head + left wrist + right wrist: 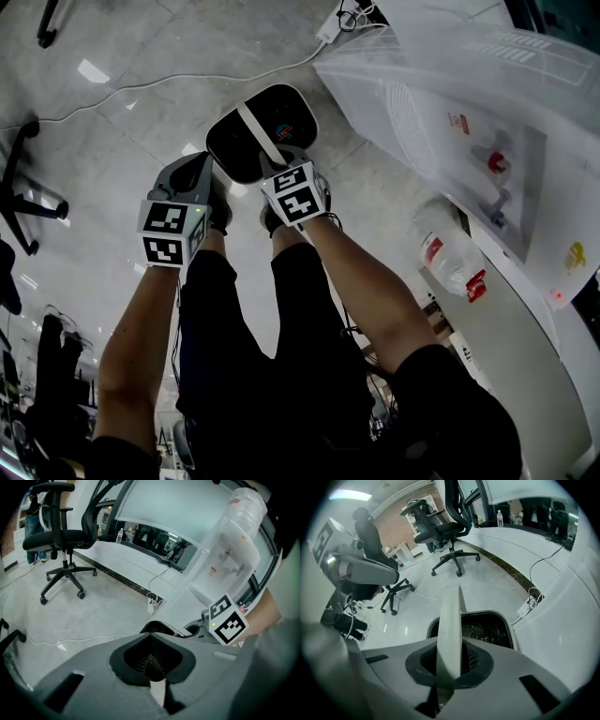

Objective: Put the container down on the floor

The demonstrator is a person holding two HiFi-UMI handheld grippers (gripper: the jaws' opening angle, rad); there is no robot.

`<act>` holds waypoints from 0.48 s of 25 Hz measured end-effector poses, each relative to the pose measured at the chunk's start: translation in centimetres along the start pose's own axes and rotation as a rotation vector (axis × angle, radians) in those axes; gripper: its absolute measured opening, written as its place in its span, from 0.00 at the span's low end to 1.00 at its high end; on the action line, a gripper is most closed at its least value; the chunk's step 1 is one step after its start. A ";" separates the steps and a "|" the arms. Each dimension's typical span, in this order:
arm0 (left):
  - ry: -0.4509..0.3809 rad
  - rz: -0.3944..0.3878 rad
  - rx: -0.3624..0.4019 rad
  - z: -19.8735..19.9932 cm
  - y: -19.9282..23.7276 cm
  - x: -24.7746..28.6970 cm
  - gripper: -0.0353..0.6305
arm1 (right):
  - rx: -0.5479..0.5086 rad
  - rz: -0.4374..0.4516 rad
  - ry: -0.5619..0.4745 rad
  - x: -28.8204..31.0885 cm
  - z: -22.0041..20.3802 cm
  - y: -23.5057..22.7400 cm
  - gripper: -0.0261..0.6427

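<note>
We are seeing a black mesh container [234, 145], white-rimmed, open top facing up, hanging over the floor [112, 187] by its white handle [261, 136] from the right gripper [274, 167].

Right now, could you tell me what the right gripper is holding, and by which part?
The black container, by its white handle: the right gripper is shut on that strap, which arches over the container's open top.

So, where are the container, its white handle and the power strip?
container [230, 142], head view, on its black inside
white handle [450, 630], right gripper view, middle of the strap
power strip [330, 26], head view, on its white body
</note>
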State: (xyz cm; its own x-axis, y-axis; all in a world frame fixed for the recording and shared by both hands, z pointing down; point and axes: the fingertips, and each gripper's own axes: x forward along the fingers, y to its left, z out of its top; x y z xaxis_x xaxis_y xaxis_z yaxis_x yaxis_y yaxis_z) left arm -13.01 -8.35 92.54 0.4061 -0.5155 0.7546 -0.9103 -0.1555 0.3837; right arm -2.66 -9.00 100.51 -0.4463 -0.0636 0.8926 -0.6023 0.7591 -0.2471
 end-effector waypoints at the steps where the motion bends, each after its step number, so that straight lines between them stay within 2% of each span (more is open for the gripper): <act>1: 0.001 0.001 0.002 0.0 -0.1 -0.1 0.06 | 0.008 0.006 0.008 0.0 0.0 0.1 0.05; 3: 0.003 0.003 0.012 -0.1 -0.4 -0.4 0.06 | 0.003 0.002 0.016 -0.2 0.1 0.1 0.06; 4: 0.004 0.004 0.016 -0.1 -0.6 -0.6 0.06 | -0.005 -0.003 0.020 -0.4 0.1 0.0 0.11; 5: 0.005 0.005 0.017 -0.2 -0.7 -0.8 0.06 | -0.009 -0.008 0.026 -0.5 0.1 0.0 0.23; 6: 0.005 0.006 0.016 -0.2 -0.8 -1.0 0.06 | -0.011 -0.012 0.032 -0.7 0.0 -0.1 0.25; 12: 0.011 0.013 0.018 -0.1 -1.4 -2.2 0.06 | -0.015 0.007 0.058 -1.8 -0.7 0.2 0.26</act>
State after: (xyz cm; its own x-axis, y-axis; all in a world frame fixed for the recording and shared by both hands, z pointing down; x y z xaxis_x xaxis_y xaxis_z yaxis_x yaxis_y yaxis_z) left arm -12.60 -6.91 90.41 0.3953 -0.5086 0.7649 -0.9166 -0.1645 0.3643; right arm -1.53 -8.33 99.14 -0.4113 -0.0210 0.9112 -0.5889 0.7692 -0.2481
